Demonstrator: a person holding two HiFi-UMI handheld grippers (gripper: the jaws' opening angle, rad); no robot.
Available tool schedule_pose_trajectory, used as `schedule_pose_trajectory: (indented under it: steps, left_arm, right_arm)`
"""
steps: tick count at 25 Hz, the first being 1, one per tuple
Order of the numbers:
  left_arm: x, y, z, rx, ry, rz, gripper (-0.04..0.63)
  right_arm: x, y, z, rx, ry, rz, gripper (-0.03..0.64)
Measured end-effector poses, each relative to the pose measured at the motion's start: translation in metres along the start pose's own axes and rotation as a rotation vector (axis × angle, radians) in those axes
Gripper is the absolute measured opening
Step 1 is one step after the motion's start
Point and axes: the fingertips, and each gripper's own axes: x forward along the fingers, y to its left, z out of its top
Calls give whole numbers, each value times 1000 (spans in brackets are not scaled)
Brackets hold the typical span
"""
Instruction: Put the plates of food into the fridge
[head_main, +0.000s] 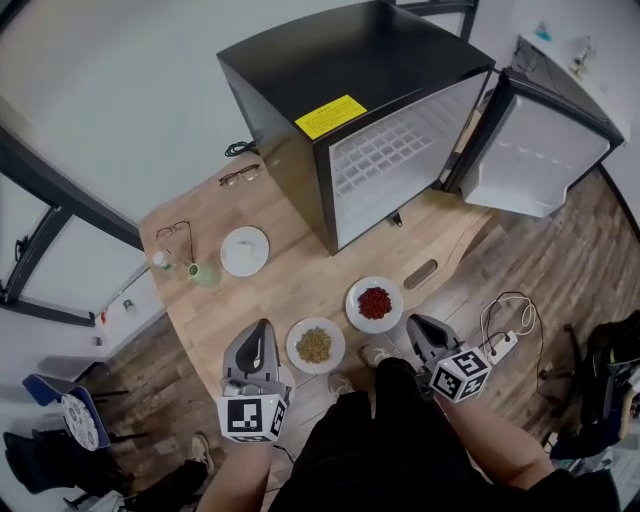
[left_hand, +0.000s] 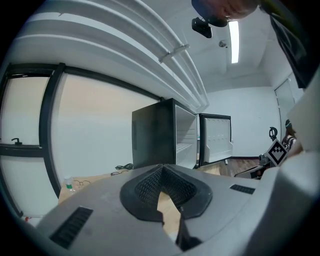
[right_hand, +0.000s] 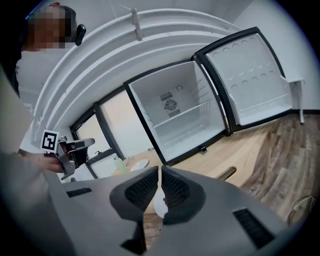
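Red plate (head_main: 374, 303) and greenish plate (head_main: 315, 345) sit side by side on the wooden surface (head_main: 300, 290), near my feet. Right hand-held gripper (head_main: 412, 322) is pinched closed and empty just beside the red one. Left hand-held gripper (head_main: 262, 326) has its tips together by the greenish one. Ahead is the fridge (head_main: 350, 110), door (head_main: 540, 150) swung wide. Off left are an empty plate (head_main: 244, 250) and a green bottle (head_main: 203, 273).
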Motion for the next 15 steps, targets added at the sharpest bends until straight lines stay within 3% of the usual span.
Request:
schedule_pose_trajectory:
  steps: [5, 8, 11, 15]
  left_arm:
    - [5, -11, -15, -13, 23, -23, 3]
    - [5, -16, -24, -5, 48, -46, 3]
    - [4, -18, -27, 12, 67, -63, 3]
    - [5, -20, -30, 25, 82, -67, 3]
  right_arm:
    - [3, -16, -42, 80, 17, -36, 27]
    - [11, -26, -64, 235, 30, -28, 105]
    - [19, -40, -88, 400, 36, -45, 132]
    - [29, -61, -120, 540, 74, -95, 250]
